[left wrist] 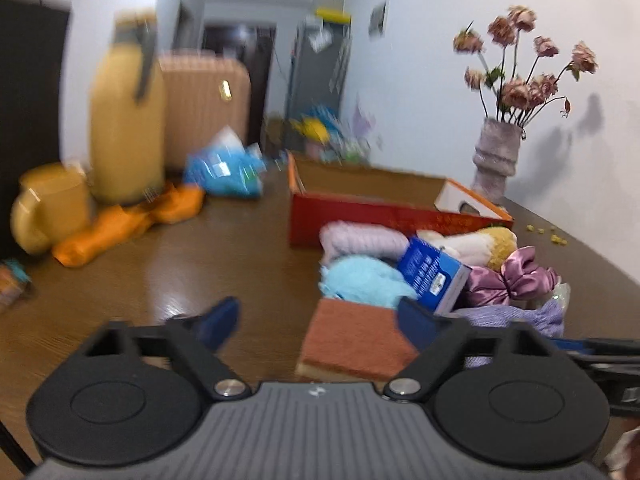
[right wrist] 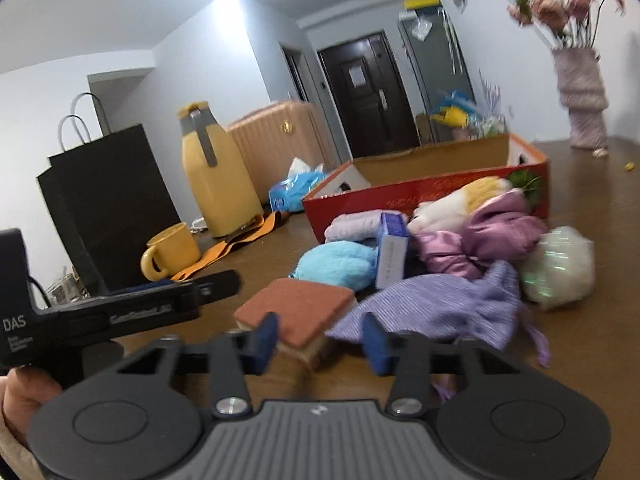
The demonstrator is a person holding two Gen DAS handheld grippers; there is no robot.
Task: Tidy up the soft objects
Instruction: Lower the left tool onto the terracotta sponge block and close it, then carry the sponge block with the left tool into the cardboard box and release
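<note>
A pile of soft things lies on the brown table in front of an open red cardboard box (left wrist: 384, 216) (right wrist: 420, 196). In it are a light blue fluffy cloth (left wrist: 364, 280) (right wrist: 336, 264), a pink towel (left wrist: 360, 236), a plush toy (left wrist: 480, 240), purple satin fabric (right wrist: 500, 232), a lavender cloth (right wrist: 440, 308) and a small blue carton (left wrist: 432, 276). A terracotta-topped sponge (left wrist: 352, 336) (right wrist: 300, 304) lies nearest. My left gripper (left wrist: 320, 324) is open, the sponge by its right finger. My right gripper (right wrist: 320, 344) is open around the sponge's near corner, its right pad clear of it.
A yellow jug (right wrist: 216, 176), a yellow mug (right wrist: 172, 252), an orange strap (left wrist: 128, 228) and a blue tissue pack (left wrist: 224, 172) stand at the left. A black paper bag (right wrist: 108, 208) is behind them. A vase of flowers (left wrist: 496, 160) stands at the back right.
</note>
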